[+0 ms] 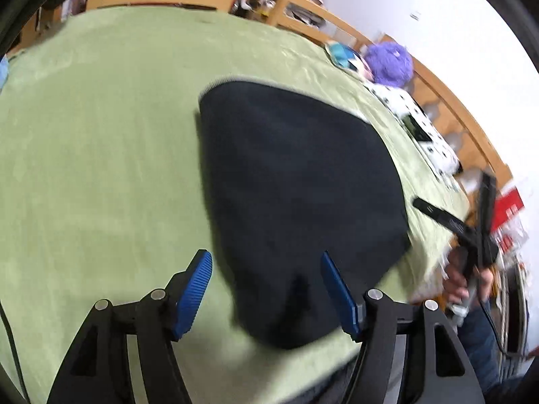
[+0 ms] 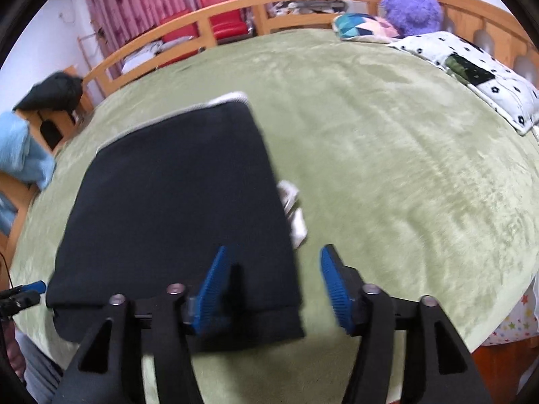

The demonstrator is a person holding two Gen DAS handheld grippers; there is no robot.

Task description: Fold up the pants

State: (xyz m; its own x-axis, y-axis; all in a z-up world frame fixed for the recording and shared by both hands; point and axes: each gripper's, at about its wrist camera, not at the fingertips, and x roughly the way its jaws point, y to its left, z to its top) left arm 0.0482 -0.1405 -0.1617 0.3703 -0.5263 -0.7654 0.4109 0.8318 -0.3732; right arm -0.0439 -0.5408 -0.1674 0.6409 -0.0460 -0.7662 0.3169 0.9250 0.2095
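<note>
Dark folded pants lie flat on the green blanket, a pale edge showing at their far end. My left gripper hovers open over their near corner, and its blue pads do not press the cloth. In the right wrist view the pants sit to the left, with a white scrap sticking out at their right edge. My right gripper stands open over that near right edge, gripping nothing. It also shows as the right gripper in a hand off the bed's right side.
A purple plush toy, a patterned cushion and a white spotted pillow lie at the head of the bed. A wooden rail runs round the bed. Blue cloth hangs at the left, with red chairs behind.
</note>
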